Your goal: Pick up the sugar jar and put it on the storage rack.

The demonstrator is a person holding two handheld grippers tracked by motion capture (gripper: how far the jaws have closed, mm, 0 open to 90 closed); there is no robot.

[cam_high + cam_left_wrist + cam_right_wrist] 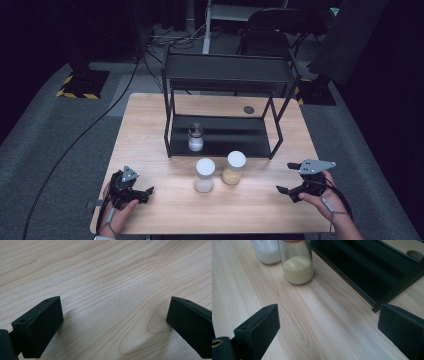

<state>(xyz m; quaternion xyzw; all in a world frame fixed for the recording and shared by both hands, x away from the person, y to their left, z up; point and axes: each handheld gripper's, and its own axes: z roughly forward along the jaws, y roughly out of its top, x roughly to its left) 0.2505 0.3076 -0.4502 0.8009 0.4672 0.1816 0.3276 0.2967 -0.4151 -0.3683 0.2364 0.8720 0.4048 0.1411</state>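
Two white-lidded jars stand on the wooden table (150, 125) in front of a black two-level rack (225, 75): one with white powder (204, 175) and one with yellow grains (234, 167). A third jar (195, 137) with a dark lid sits on the rack's lower shelf. My left gripper (149, 192) rests open near the table's front left, with bare wood between its jaws (112, 322). My right gripper (285, 177) is open at the front right. In the right gripper view the yellow jar (297, 262) and the white jar (265, 251) stand ahead of the open right gripper (327, 332).
The rack's lower shelf edge (352, 282) runs along the right in the right gripper view. A small dark round disc (248, 109) lies on the table behind the rack. Chairs and cables sit on the floor beyond the table.
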